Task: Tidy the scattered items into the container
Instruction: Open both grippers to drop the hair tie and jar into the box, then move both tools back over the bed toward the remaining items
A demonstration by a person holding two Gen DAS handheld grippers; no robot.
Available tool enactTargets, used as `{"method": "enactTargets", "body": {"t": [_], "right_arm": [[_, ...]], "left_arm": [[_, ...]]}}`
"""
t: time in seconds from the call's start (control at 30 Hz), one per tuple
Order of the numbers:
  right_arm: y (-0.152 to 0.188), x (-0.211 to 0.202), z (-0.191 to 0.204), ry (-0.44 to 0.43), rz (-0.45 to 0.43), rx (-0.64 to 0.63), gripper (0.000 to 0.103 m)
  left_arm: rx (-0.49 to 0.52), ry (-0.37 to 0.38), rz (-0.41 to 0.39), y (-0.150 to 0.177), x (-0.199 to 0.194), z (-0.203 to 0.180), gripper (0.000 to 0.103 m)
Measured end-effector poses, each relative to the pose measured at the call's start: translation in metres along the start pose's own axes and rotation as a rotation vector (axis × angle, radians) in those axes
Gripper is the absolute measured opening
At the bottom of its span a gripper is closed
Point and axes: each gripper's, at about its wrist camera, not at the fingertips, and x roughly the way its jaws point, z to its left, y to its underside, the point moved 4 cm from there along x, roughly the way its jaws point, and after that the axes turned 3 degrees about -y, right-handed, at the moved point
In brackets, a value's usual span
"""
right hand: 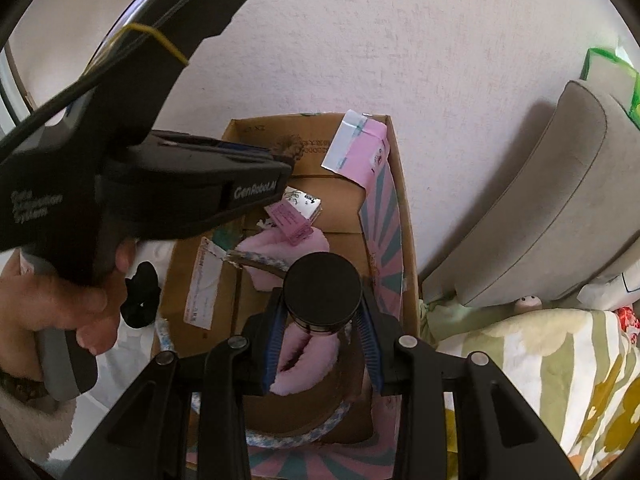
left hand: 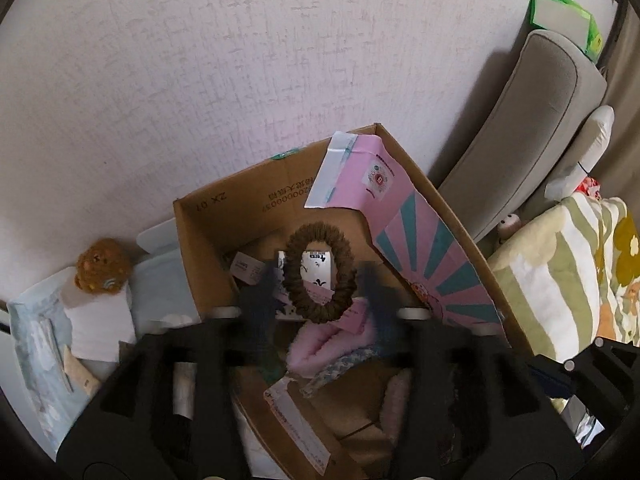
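The left gripper [left hand: 320, 280] is hovering over the open cardboard box [left hand: 208, 248], jaws standing apart, with a brown scrunchie [left hand: 320, 272] sitting loose between the blurred tips, its oval running roughly twelve to six; no pad seems to be pressing it, so it looks released and should fall straight in. The right gripper [right hand: 322, 320] is clamping a dark-lidded jar [right hand: 322, 286] above the same box, just over a pink fluffy item [right hand: 296, 364]. A black scrunchie [right hand: 140, 296] is lying outside at nine o'clock. A grey cushion [right hand: 560, 208] is leaning against the white wall.
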Motion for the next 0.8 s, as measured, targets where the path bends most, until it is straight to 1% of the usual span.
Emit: {"method": "enactTargets", "body": {"t": [0.03, 0.07, 0.1, 0.27, 0.5, 0.67, 0.8], "right_arm": [[0.000, 0.002, -0.001, -0.007, 0.007, 0.008, 0.036], [0.000, 0.003, -0.003, -0.011, 0.009, 0.014, 0.040], [0.000, 0.004, -0.003, -0.012, 0.007, 0.014, 0.044], [0.000, 0.004, 0.000, -0.001, 0.010, -0.013, 0.044], [-0.004, -0.010, 0.012, 0.017, -0.013, -0.042, 0.044], [-0.007, -0.024, 0.029, 0.030, -0.035, -0.058, 0.044], [-0.011, -0.030, 0.046, 0.034, -0.054, -0.069, 0.044]], "left_arm": [[-0.006, -0.005, -0.009, 0.000, -0.002, 0.001, 0.074], [-0.009, -0.006, -0.021, 0.000, -0.004, 0.001, 0.078], [-0.011, -0.004, -0.026, 0.000, -0.006, 0.002, 0.078], [-0.016, -0.024, -0.013, -0.001, -0.009, 0.006, 0.079], [-0.035, -0.034, -0.042, -0.001, -0.035, 0.022, 0.080], [-0.045, -0.059, -0.075, 0.003, -0.058, 0.044, 0.081], [-0.079, -0.077, -0.094, 0.012, -0.079, 0.075, 0.088]]}}
